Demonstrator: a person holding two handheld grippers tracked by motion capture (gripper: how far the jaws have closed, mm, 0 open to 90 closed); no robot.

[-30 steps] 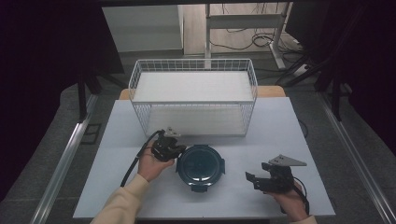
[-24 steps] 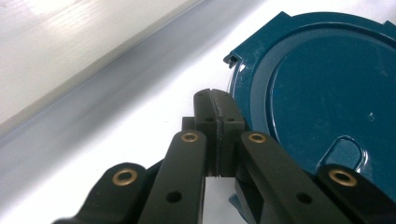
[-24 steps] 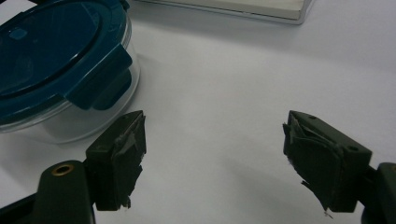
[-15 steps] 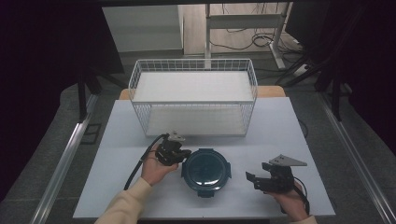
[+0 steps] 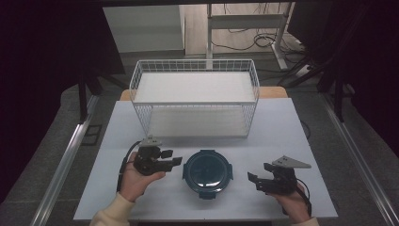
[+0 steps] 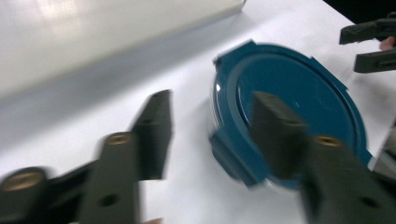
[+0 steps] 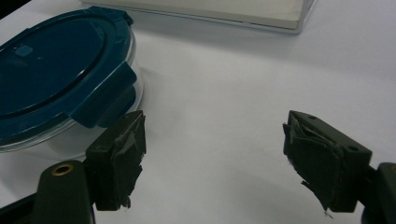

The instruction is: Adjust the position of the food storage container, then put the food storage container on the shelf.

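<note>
Left tool (image 5: 175,159) just opening, empty, right tool (image 5: 258,181) agape, empty; a one-sided nudge could skid the lidded container (image 5: 207,173) across the tabletop (image 5: 291,136).

Container (image 7: 70,135): clear glossy glass-like base under a smooth, semi-gloss teal plastic lid (image 5: 207,170), just left of the right hand-held gripper (image 5: 258,179). Gripper pads (image 7: 122,154): matt black, frayed. Table (image 5: 282,136): matt white. Basket (image 5: 195,104): white coated wire.
</note>
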